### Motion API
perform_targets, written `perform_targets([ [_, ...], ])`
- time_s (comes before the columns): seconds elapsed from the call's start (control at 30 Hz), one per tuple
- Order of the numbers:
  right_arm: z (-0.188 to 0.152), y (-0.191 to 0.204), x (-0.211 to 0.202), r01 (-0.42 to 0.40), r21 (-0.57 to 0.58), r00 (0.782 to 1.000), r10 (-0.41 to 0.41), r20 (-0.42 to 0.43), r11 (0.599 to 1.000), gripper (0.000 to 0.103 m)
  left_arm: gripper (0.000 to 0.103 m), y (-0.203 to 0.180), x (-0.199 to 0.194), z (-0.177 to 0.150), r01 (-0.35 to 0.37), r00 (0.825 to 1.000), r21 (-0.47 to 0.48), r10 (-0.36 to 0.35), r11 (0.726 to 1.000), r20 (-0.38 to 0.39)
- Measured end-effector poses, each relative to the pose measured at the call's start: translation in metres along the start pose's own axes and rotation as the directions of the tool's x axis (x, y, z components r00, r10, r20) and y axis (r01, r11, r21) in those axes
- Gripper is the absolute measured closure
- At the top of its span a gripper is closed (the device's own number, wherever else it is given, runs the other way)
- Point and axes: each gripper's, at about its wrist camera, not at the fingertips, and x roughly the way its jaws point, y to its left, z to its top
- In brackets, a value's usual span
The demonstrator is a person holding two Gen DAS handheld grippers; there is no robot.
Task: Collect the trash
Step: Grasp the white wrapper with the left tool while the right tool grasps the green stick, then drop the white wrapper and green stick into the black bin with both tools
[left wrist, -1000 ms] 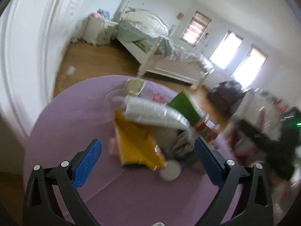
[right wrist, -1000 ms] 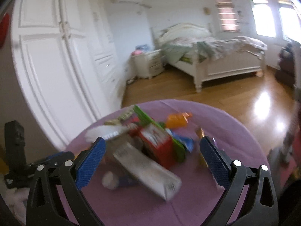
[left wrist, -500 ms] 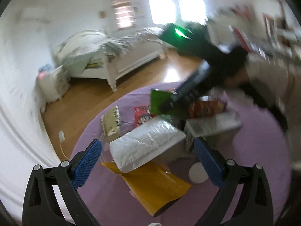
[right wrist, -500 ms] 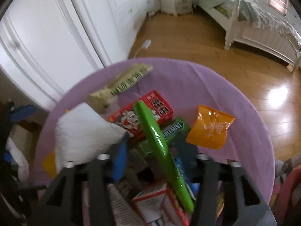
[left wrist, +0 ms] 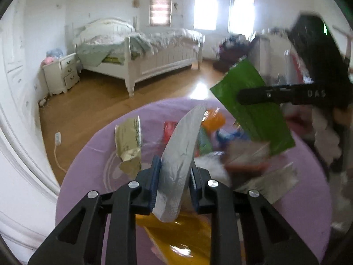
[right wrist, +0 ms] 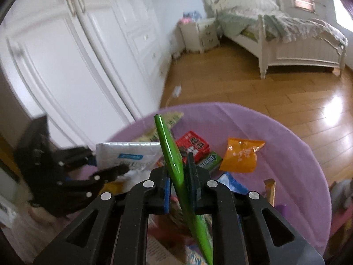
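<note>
Lifting both wrappers clear of the purple table (right wrist: 293, 132) wants a slow, straight rise so neither slips. Left gripper (left wrist: 173, 176): jaws closing, narrow, pads pressing the silver-white pouch (left wrist: 181, 154), which stands edge-up above the table's near side. Right gripper (right wrist: 177, 176): jaws clamped nearly together on the green wrapper (right wrist: 169, 145), raised over the pile. Orange packet (right wrist: 241, 156) lies on the table just beyond.
</note>
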Motion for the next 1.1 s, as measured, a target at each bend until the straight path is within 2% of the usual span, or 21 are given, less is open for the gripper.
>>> perform_targets([
  [0.13,-0.006,-0.008,-0.051,-0.069,0.068,0.988,0.059,0.142,0.995,0.090,0.079,-0.015,-0.041,0.011,0.008,0.993,-0.051,-0.001,0.999,0.121],
  [0.23,-0.018,-0.019,-0.100,-0.150,0.124,0.957,0.112,0.268,0.981,0.090,0.079,-0.035,-0.071,0.019,0.053,0.978,-0.089,-0.034,0.995,0.205],
  [0.33,-0.036,-0.031,-0.145,-0.170,0.157,0.928,0.105,0.358,0.973,0.090,0.079,-0.066,-0.087,0.027,0.135,0.966,-0.103,-0.108,0.985,0.237],
  [0.43,-0.061,-0.037,-0.174,-0.151,0.201,0.909,0.057,0.412,0.968,0.090,0.079,-0.108,-0.080,0.032,0.212,0.958,-0.083,-0.191,0.974,0.215],
  [0.5,-0.090,-0.052,-0.208,-0.073,0.243,0.895,-0.044,0.443,0.967,0.090,0.079,-0.142,-0.064,0.035,0.285,0.945,-0.063,-0.269,0.957,0.188],
  [0.57,-0.125,-0.073,-0.241,-0.001,0.312,0.874,-0.151,0.462,0.950,0.090,0.079,-0.181,-0.044,0.034,0.344,0.931,-0.043,-0.334,0.938,0.148],
  [0.63,-0.151,-0.093,-0.260,0.052,0.374,0.857,-0.234,0.460,0.926,0.090,0.079,-0.214,-0.023,0.031,0.400,0.913,-0.047,-0.394,0.915,0.108],
  [0.67,-0.173,-0.109,-0.279,0.111,0.425,0.836,-0.315,0.449,0.898,0.090,0.079,-0.233,-0.014,0.028,0.428,0.902,-0.049,-0.423,0.902,0.089],
  [0.7,-0.187,-0.118,-0.287,0.143,0.452,0.824,-0.359,0.439,0.880,0.090,0.079,-0.255,0.001,0.027,0.455,0.890,-0.049,-0.452,0.889,0.065],
  [0.73,-0.202,-0.129,-0.296,0.178,0.486,0.810,-0.408,0.421,0.856,0.090,0.079,-0.278,0.016,0.025,0.479,0.878,-0.048,-0.477,0.877,0.038],
  [0.77,-0.223,-0.147,-0.310,0.223,0.537,0.795,-0.471,0.382,0.813,0.090,0.079,-0.301,0.029,0.022,0.498,0.867,-0.044,-0.498,0.866,0.010],
  [0.8,-0.237,-0.160,-0.313,0.241,0.567,0.789,-0.499,0.358,0.787,0.090,0.079,-0.317,0.041,0.017,0.513,0.858,-0.041,-0.514,0.857,-0.014],
  [0.87,-0.271,-0.187,-0.322,0.260,0.628,0.779,-0.543,0.312,0.734,0.090,0.079,-0.348,0.068,0.013,0.544,0.836,-0.041,-0.546,0.838,-0.064],
  [0.97,-0.315,-0.216,-0.325,0.306,0.676,0.772,-0.590,0.236,0.670,0.090,0.079,-0.386,0.104,0.006,0.552,0.822,-0.050,-0.553,0.832,-0.134],
  [1.1,-0.350,-0.242,-0.307,0.302,0.728,0.788,-0.591,0.173,0.616,0.089,0.077,-0.415,0.135,-0.008,0.545,0.809,-0.092,-0.551,0.834,-0.205],
])
